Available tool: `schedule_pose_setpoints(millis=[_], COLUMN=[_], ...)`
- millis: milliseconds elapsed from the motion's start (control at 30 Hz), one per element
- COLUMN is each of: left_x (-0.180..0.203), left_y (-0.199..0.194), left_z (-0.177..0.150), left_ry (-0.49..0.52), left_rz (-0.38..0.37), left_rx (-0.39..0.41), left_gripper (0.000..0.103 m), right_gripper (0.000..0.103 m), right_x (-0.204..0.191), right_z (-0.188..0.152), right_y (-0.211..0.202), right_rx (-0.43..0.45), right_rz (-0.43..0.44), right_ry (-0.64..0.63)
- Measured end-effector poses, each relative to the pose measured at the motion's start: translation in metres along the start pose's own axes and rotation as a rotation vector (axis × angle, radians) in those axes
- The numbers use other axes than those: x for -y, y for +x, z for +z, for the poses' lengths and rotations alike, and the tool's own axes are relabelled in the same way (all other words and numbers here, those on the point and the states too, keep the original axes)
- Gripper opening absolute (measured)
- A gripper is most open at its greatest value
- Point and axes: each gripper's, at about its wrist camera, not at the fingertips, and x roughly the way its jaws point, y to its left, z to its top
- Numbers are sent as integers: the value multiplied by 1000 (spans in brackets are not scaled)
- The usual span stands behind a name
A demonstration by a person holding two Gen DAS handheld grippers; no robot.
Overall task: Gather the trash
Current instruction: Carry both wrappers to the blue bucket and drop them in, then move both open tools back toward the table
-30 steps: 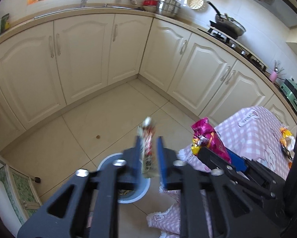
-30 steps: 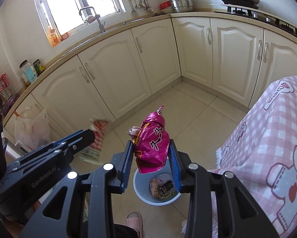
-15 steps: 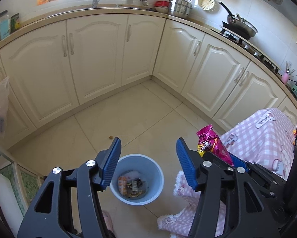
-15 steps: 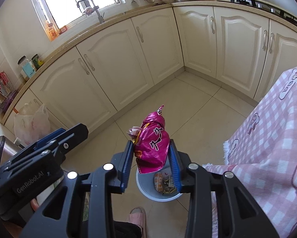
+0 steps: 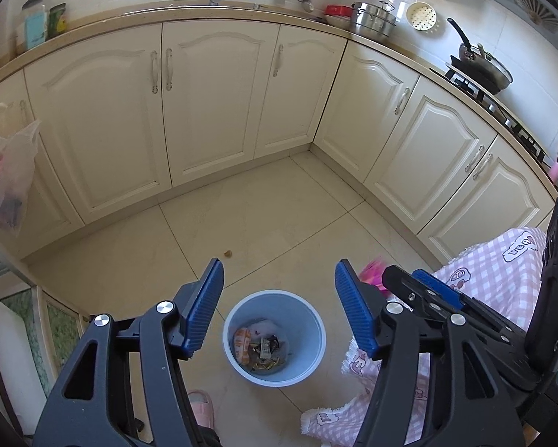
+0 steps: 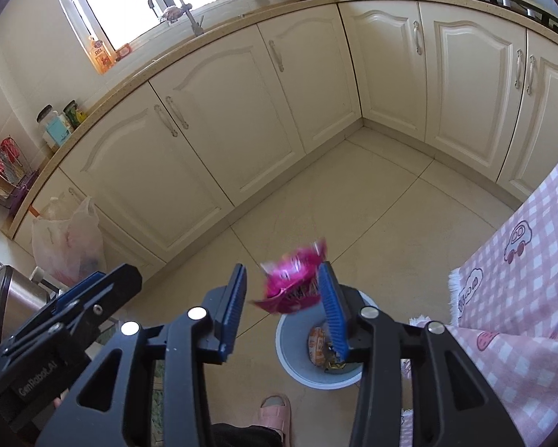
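A pale blue bin (image 5: 308,320) stands on the tiled floor with several wrappers (image 5: 258,346) inside. My left gripper (image 5: 279,266) hangs above it, its jaws wide apart and still opening, with nothing between them. My right gripper (image 6: 282,268) is over the same bin (image 6: 286,354), and its jaws are opening. A magenta snack wrapper (image 6: 293,283), blurred and tilted, sits loose between the pads, close to the right finger and clear of the left one. In the left wrist view, that wrapper (image 5: 372,272) peeks out behind my right finger.
A table with a pink checked cloth (image 6: 520,298) stands just right of the bin. A pink slipper (image 6: 275,409) is on the floor in front of it. Cream cabinets (image 5: 211,104) wrap the corner, a plastic bag (image 6: 70,238) hangs at the left, and a crumb (image 5: 226,253) lies on the tiles.
The left jaws spread and the thin wrapper they held is gone from them. The right jaws parted and the magenta wrapper tipped over, coming loose. Both grippers moved closer over the bin.
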Motion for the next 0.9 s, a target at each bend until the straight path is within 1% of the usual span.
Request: schedule_pose_setpoints(millis=[33, 167, 267, 433, 567, 667, 800, 900], left_x=[1, 6, 16, 44, 75, 105, 157, 197], left_y=[0, -2, -9, -31, -53, -71, -93, -103], left_z=[0, 0, 0, 1, -3, -7, -22, -35], left_ry=[3, 12, 30, 79, 126, 171, 252, 309], left_rz=[-1, -18, -36, -86, -139, -202, -289, -360], left_rx=[0, -4, 3, 32, 61, 83, 99, 86], left_gripper=[60, 61, 62, 62, 63, 64, 65, 66], right_gripper=[45, 45, 45, 45, 45, 45, 45, 46], right_x=[0, 5, 12, 30, 52, 72, 112, 148], right_z=[0, -2, -3, -2, -7, -15, -33, -51], right_y=[-1, -12, -30, -72, -122, -160, -226, -275], right_rx=[4, 20, 46, 110, 190, 247, 344, 406], right_rz=[-5, -20, -41, -85, -128, -169, -261, -354], right_ry=[-1, -6, 1, 14, 31, 51, 94, 138])
